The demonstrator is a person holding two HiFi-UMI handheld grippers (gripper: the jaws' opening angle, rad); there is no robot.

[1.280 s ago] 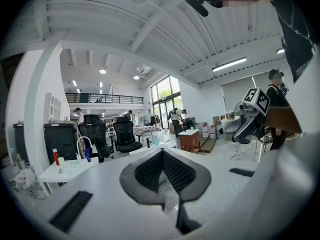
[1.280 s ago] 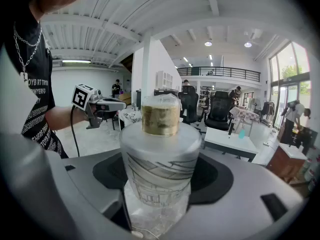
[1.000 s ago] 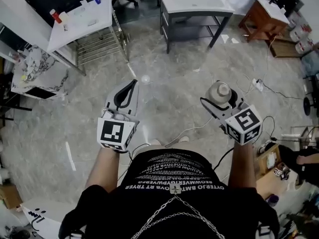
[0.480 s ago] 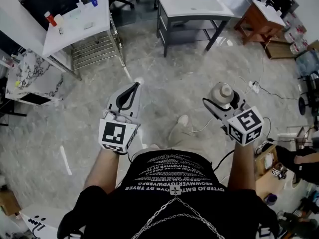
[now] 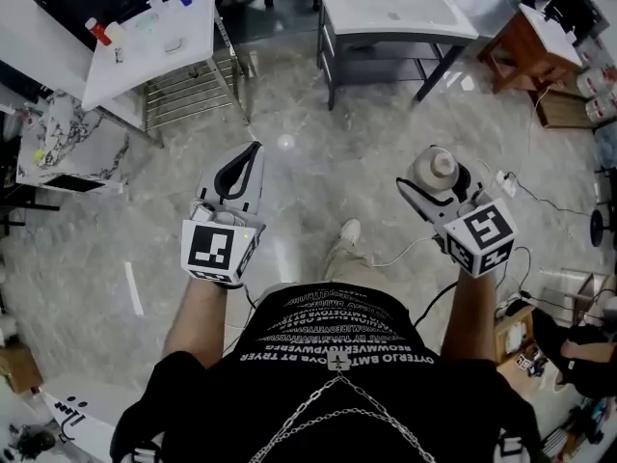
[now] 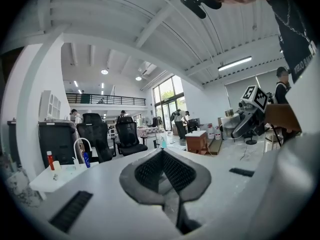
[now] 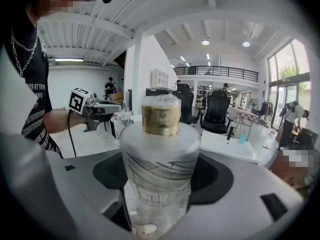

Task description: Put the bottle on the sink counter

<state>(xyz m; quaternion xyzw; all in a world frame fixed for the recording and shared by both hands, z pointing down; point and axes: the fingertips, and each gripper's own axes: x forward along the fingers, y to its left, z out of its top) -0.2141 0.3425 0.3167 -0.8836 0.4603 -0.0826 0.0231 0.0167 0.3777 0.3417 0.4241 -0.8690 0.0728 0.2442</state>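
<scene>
Presently the right gripper's [image 5: 436,179] wide jaws clamp the bottle [image 7: 159,149] upright above the floor, the left gripper's [image 5: 253,150] jaws closed, empty; carry it level to the far sink worktop [image 5: 445,19].

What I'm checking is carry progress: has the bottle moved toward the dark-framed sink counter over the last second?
Yes. The bottle has moved forward toward the sink counter, passing the floor power strip.

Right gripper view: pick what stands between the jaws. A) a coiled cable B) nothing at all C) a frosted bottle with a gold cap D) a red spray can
C: the frosted bottle with its gold cap stands upright, gripped between the two dark jaws.
</scene>
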